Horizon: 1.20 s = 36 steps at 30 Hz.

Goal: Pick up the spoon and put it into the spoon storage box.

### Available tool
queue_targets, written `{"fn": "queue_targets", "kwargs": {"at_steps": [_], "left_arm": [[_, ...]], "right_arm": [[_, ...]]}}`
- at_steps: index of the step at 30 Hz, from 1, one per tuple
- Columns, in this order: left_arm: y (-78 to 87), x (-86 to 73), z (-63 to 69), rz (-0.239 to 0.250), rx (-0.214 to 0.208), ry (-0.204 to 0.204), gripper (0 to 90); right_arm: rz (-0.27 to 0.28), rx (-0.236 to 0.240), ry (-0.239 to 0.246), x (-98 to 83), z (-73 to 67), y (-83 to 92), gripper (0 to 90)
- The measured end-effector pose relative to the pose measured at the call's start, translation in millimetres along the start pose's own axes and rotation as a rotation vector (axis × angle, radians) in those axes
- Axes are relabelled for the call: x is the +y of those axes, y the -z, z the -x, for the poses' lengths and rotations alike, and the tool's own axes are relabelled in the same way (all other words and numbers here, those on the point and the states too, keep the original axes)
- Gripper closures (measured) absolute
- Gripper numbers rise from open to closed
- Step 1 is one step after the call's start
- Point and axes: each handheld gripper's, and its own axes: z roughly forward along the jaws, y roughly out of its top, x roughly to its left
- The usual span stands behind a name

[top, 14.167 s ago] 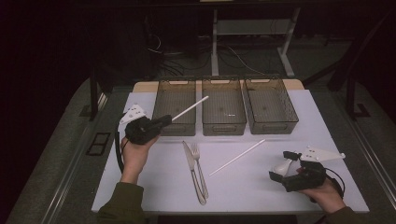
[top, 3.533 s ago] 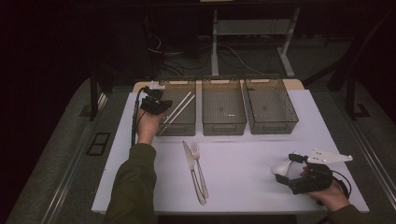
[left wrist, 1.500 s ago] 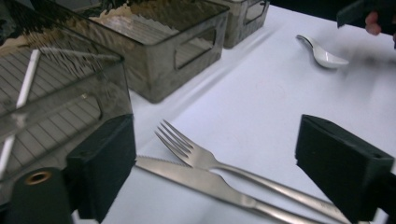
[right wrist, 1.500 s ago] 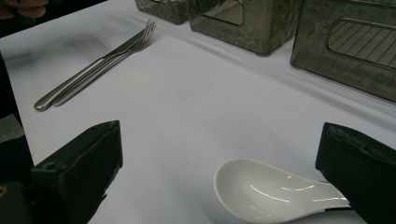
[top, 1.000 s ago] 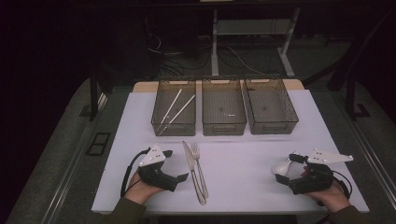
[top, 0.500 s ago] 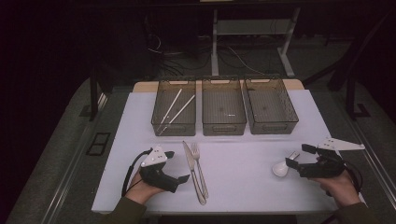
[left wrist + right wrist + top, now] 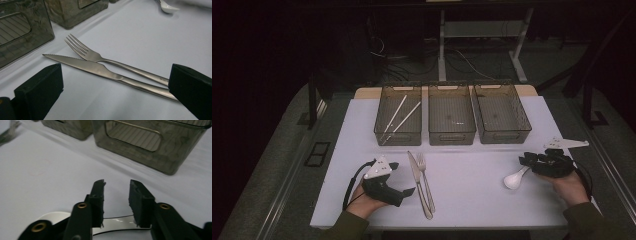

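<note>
White glossy spoon handle lies between the right gripper jaws, just closing, not yet pinching.

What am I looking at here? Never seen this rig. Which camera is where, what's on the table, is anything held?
No robot arm: a person holds a two-jaw gripper in each hand. The high view looks down from above the person's side of the table; the other two pictures come from cameras riding on each gripper, looking along its black jaws.

On the white table stand three dark bins; the left bin holds two white sticks. In front lie a knife and a fork, side by side.

The left gripper rests beside them, jaws wide open, with nothing between them. The right gripper is at the handle of a white spoon; its jaws have just been closing, and its own view shows the handle between the pads, with gaps, so not yet clamped.
</note>
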Motion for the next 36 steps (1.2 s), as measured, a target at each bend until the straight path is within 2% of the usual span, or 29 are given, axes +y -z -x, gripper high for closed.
{"fn": "queue_targets", "kwargs": {"at_steps": [6, 11, 18, 36], "left_arm": [[-0.9, -0.7, -0.5, -0.009, 0.004, -0.003, 0.0], [-2.0, -1.4, -0.1, -0.010, 0.000, -0.004, 0.0], [-2.7, -1.7, 0.0, -0.016, -0.003, -0.007, 0.0], [-3.1, -1.9, 0.2, -0.020, -0.013, -0.005, 0.0]], "right_arm": [[-0.051, -0.012, 0.001, 5.7, 9.6, -11.6, 89.1], [-0.110, -0.015, 0.008, 4.6, 14.0, -20.5, 89.6], [-0.164, -0.028, 0.002, 0.4, 16.9, -21.9, 89.6], [-0.225, -0.038, 0.022, -8.6, 10.0, -9.8, 89.7]]}}
